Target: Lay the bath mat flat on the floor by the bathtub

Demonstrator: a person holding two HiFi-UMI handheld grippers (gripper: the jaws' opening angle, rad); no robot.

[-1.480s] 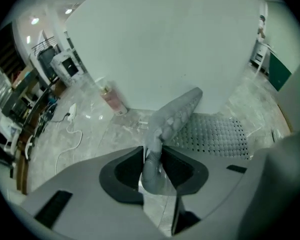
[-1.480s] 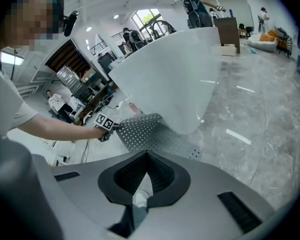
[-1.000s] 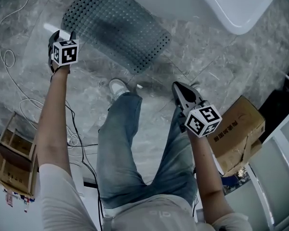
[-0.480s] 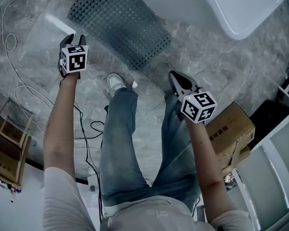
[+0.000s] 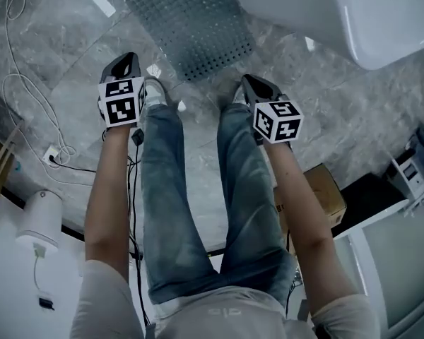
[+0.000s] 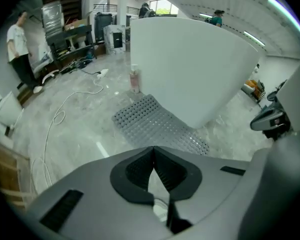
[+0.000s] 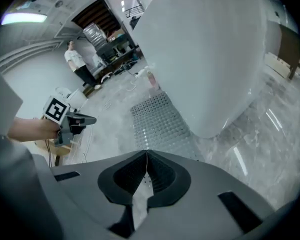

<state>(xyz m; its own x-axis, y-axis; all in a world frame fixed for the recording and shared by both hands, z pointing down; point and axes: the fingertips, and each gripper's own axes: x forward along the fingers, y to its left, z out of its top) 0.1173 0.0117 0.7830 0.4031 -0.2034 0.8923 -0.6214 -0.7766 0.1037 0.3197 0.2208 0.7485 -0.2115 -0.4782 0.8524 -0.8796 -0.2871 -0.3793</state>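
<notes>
The grey perforated bath mat [image 5: 191,20] lies flat on the marble floor beside the white bathtub [image 5: 325,13]. It also shows in the left gripper view, mat [image 6: 155,126], and in the right gripper view, mat [image 7: 162,121]. My left gripper [image 5: 124,63] hovers near the mat's near edge, shut and empty, its tips meeting [image 6: 153,148]. My right gripper [image 5: 244,82] hangs just right of the mat's near corner, also shut with nothing between its jaws [image 7: 147,151]. Both are held above the floor, apart from the mat.
A person's jeans legs and white shoes [image 5: 155,94] stand just short of the mat. A white cable [image 5: 28,97] loops on the floor at left. A cardboard box [image 5: 325,200] sits at right. A pink bottle [image 6: 135,80] stands beyond the mat. A person [image 6: 20,49] stands far off.
The left gripper's jaws have gone from open to shut. Both grippers moved away from the mat, toward the person's legs, and the view shifted so the mat sits higher in the picture.
</notes>
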